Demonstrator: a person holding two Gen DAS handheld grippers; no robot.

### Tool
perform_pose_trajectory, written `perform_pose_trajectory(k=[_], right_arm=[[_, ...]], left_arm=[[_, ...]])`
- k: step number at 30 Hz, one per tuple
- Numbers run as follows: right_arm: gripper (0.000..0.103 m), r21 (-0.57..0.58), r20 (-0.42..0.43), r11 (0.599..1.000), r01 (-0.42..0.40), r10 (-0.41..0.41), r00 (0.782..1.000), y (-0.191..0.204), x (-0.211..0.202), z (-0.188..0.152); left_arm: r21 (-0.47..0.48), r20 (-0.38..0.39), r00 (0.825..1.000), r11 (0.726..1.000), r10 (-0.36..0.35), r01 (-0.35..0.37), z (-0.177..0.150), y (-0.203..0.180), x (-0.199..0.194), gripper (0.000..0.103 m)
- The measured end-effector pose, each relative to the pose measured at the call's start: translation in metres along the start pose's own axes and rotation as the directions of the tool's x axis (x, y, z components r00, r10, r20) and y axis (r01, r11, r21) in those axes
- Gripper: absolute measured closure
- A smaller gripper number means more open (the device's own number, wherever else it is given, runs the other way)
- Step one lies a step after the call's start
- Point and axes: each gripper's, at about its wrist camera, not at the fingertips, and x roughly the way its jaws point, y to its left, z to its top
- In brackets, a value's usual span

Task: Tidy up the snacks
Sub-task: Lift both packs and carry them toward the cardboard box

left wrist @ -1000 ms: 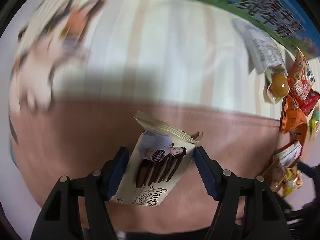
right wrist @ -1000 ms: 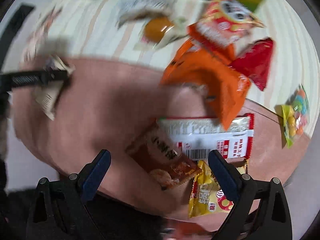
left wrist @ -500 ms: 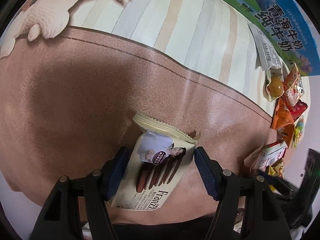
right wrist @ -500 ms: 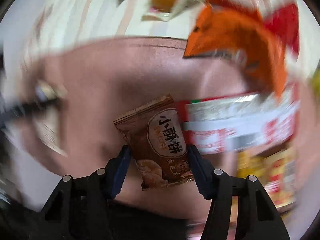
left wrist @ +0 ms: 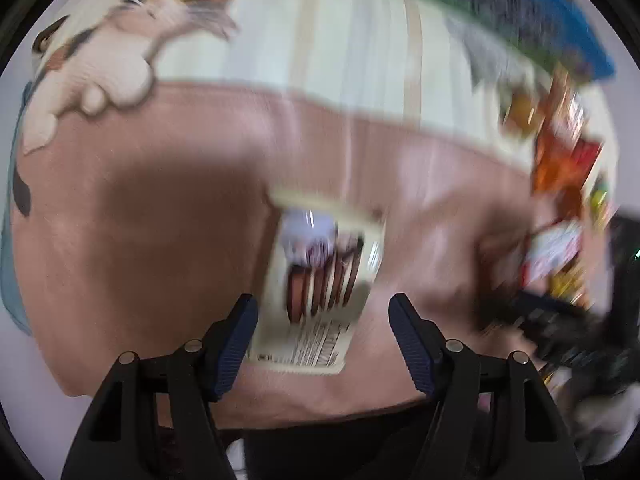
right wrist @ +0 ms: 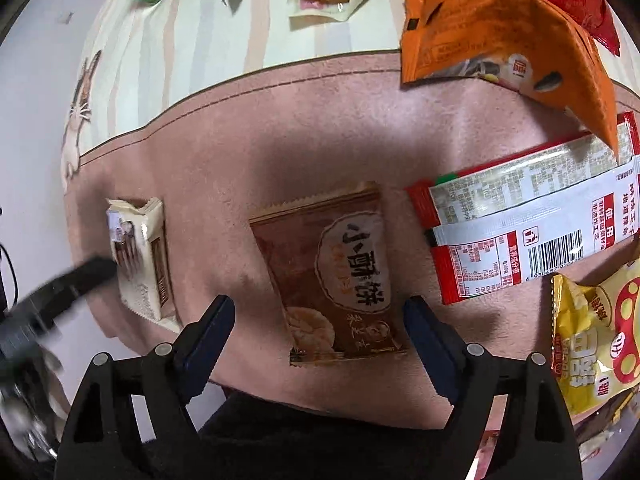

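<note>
- Left gripper (left wrist: 322, 340) points down over the pink mat (left wrist: 160, 240). Its fingers (left wrist: 234, 346) stand partly apart, and the cream biscuit pack (left wrist: 320, 280) lies between them; the view is blurred, so I cannot tell whether the pads touch it.
- Right gripper (right wrist: 320, 340) has its fingers (right wrist: 210, 338) opening, clear of the brown cracker pack (right wrist: 336, 276), which lies flat on the mat between them.
- In the right view the biscuit pack (right wrist: 138, 256) lies near the mat's left edge, well apart from the cracker pack.
- Red-and-white packets (right wrist: 528, 228) lie just right of the cracker pack, an orange bag (right wrist: 500, 36) above them, and a yellow bag (right wrist: 596, 336) below.
</note>
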Motion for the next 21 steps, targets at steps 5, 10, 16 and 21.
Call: perform_pose_trajectory(k=[5,10,16,21], right_arm=[[0.02,-0.017,0.071,0.998,0.059,-0.057,0.996,0.019,0.014,-0.002],[0.043,-0.06,0.117,0.979,0.192,-0.184,0.976,0.054,0.028,-0.004],[0.042,0.073,0.117,0.996,-0.052,0.044,0.992,0.05,0.022,0.0],[0.039,0.058,0.077,0.998,-0.025,0.02,0.997,0.055,0.033,0.014]], left_arm=[[-0.029,-0.044,0.998,0.999,0.037,-0.038,0.0,-0.002,0.031,0.037],[-0.129,0.021,0.999,0.991,0.044,-0.041,0.003,-0.004,0.031,0.04],[-0.166,0.037,0.998,0.985,0.046,-0.039,0.006,0.005,0.028,0.04],[-0.133,0.028,0.996,0.987,0.09,-0.086,0.006,0.002,0.032,0.04]])
